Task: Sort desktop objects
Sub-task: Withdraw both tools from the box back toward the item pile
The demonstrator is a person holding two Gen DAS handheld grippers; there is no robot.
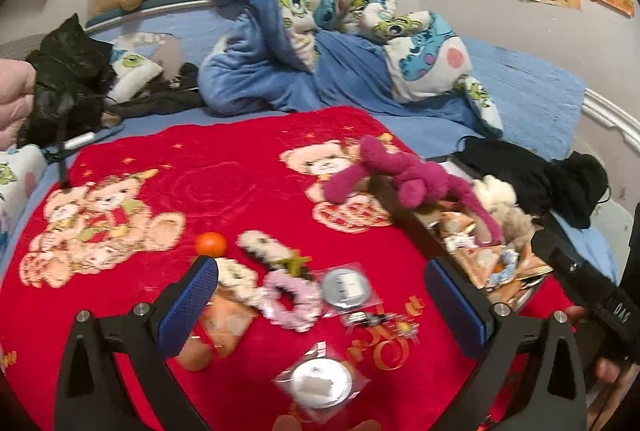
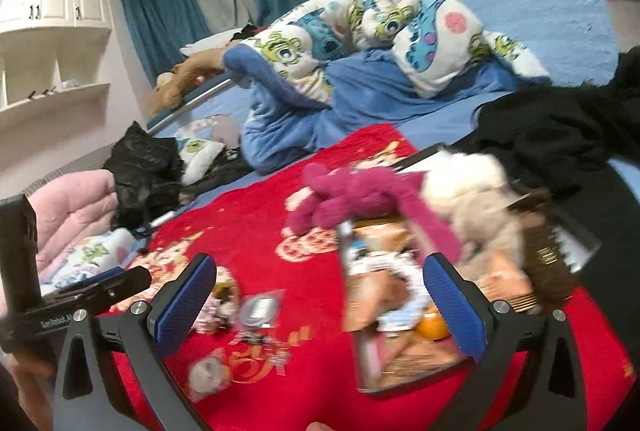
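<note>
On a red bear-print blanket point(image 1: 240, 167) lie an orange point(image 1: 211, 244), a white plush hair clip point(image 1: 264, 245), a pink scrunchie point(image 1: 290, 297), a round silver tin in plastic point(image 1: 347, 287), a second bagged tin point(image 1: 320, 383) and a peach packet point(image 1: 226, 323). My left gripper point(image 1: 320, 307) is open and empty, hovering over them. A box point(image 2: 408, 311) at the right holds a magenta plush point(image 2: 360, 199), a white plush point(image 2: 472, 199), packets and an orange point(image 2: 432, 325). My right gripper point(image 2: 320, 307) is open and empty above the box's left edge.
A rumpled monster-print duvet point(image 1: 340, 3) and blue sheet lie behind the blanket. Black clothes point(image 1: 540, 179) sit at the right, a black bag point(image 1: 68, 71) and pink quilt point(image 2: 76, 207) at the left. The other gripper's body shows at each view's edge.
</note>
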